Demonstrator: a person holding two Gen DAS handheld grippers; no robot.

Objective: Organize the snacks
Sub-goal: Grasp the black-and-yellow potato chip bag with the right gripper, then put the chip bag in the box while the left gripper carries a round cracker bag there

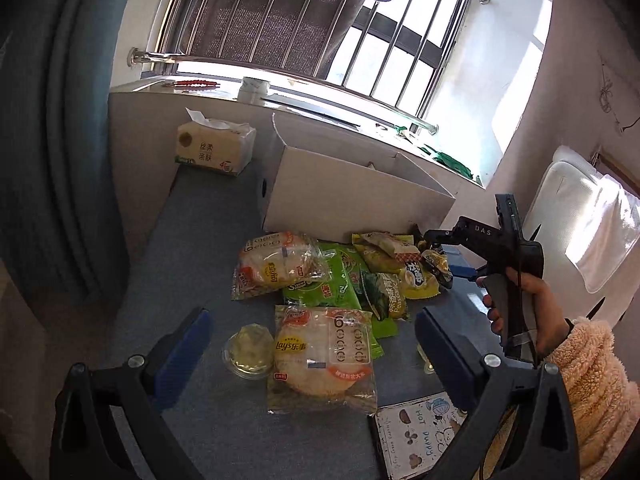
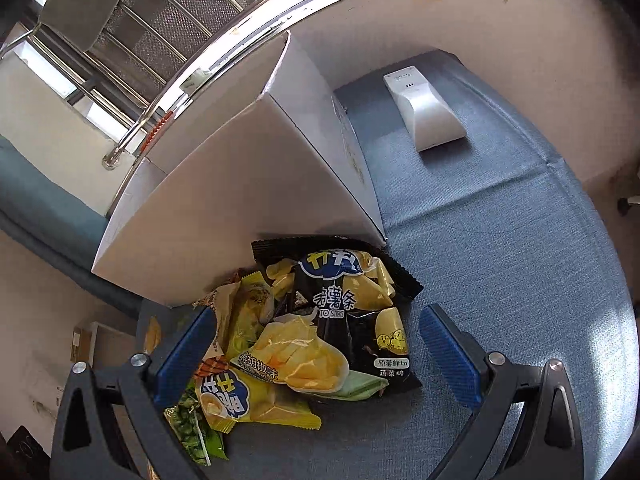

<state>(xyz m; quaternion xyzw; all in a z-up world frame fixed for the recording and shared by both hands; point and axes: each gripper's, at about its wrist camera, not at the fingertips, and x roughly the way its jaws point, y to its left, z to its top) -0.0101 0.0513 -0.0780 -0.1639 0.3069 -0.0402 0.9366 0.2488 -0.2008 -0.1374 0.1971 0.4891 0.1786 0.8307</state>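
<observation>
A heap of snack bags lies on the blue-grey table (image 1: 192, 240) in front of a white cardboard box (image 1: 352, 196). In the left wrist view my left gripper (image 1: 312, 344) is open, its jaws on either side of a clear Lay's rice-cracker bag (image 1: 320, 356). A second such bag (image 1: 276, 264) and green pea bags (image 1: 340, 284) lie behind it. My right gripper (image 2: 316, 352) is open above a black potato-stick bag (image 2: 352, 308) and yellow bags (image 2: 256, 400), beside the box (image 2: 240, 208). It also shows in the left wrist view (image 1: 442, 258).
A tissue pack (image 1: 216, 148) stands at the table's back left. A jelly cup (image 1: 248, 350) sits left of the near Lay's bag. A cartoon card (image 1: 420, 432) lies at the front right. A white device (image 2: 424, 108) lies right of the box. A white chair (image 1: 580, 216) stands right.
</observation>
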